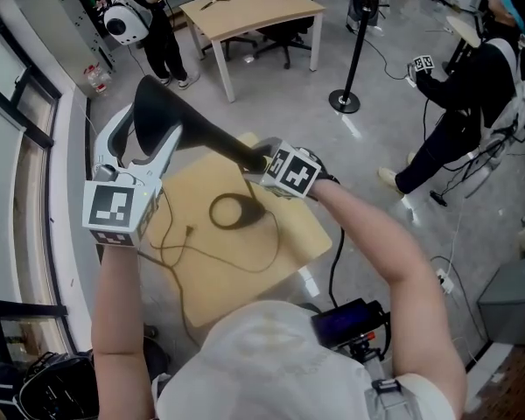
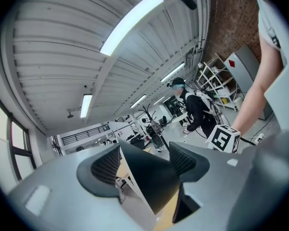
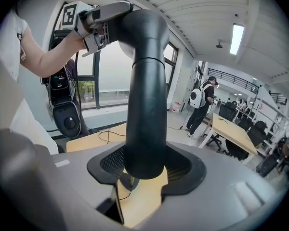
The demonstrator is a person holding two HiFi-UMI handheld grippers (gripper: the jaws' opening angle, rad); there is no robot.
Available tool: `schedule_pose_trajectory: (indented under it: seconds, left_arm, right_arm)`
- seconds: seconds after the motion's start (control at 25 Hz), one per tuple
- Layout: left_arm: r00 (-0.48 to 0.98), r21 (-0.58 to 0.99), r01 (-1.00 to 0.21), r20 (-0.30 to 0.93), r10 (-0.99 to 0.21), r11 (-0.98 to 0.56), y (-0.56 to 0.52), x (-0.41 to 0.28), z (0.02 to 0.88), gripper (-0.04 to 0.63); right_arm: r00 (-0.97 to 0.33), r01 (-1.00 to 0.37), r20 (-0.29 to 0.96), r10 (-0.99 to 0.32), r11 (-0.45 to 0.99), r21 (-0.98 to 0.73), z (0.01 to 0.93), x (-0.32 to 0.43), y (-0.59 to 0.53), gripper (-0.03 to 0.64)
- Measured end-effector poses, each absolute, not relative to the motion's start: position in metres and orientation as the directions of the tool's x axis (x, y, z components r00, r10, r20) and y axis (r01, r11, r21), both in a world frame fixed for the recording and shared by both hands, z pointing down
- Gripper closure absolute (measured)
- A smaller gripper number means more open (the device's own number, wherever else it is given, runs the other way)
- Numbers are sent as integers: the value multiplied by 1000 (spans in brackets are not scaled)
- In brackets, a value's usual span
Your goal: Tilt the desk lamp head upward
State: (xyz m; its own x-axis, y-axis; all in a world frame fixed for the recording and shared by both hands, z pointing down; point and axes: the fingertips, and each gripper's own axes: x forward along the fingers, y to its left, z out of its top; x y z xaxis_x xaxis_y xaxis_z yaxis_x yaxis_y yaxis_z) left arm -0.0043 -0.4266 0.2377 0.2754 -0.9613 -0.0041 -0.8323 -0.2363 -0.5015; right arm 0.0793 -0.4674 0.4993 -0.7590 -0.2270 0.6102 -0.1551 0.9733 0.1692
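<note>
The black desk lamp stands on a small wooden table (image 1: 302, 234), its ring base (image 1: 230, 211) resting on the top. My left gripper (image 1: 144, 144) is shut on the cone-shaped lamp head (image 1: 157, 112), which points up and to the left. In the left gripper view the rim of the lamp head (image 2: 151, 177) sits wedged between the two pads (image 2: 105, 170). My right gripper (image 1: 262, 160) is shut on the lamp arm (image 1: 223, 147) just below the head. The right gripper view shows the thick lamp arm (image 3: 144, 105) rising from between the pads (image 3: 113, 162), with the left gripper (image 3: 96, 18) at the top.
A thin cable (image 1: 192, 252) loops across the small table. A larger wooden table (image 1: 249, 11) and office chairs stand behind. One person (image 1: 144, 24) is at the back left, another person (image 1: 472, 94) at the right. A pole stand (image 1: 346, 99) is on the floor; windows line the left.
</note>
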Motion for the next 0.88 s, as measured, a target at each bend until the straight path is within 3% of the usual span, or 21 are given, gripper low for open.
schedule_pose_trajectory:
  seconds: [0.24, 0.6, 0.88]
  left_arm:
    - [247, -404, -888, -20, -969, -218, -416, -13, 241, 276]
    - [132, -261, -958, -25, -991, -121, -371, -47, 272, 285]
    - [160, -103, -981, 63, -985, -166, -329, -49, 349, 426]
  right_arm:
    - [-762, -96, 596, -253, 954, 283, 504, 81, -464, 340]
    - [-854, -204, 429, -293, 949, 240, 465, 100, -459, 344]
    - [-880, -359, 291, -376, 927, 111, 455, 147, -446, 514]
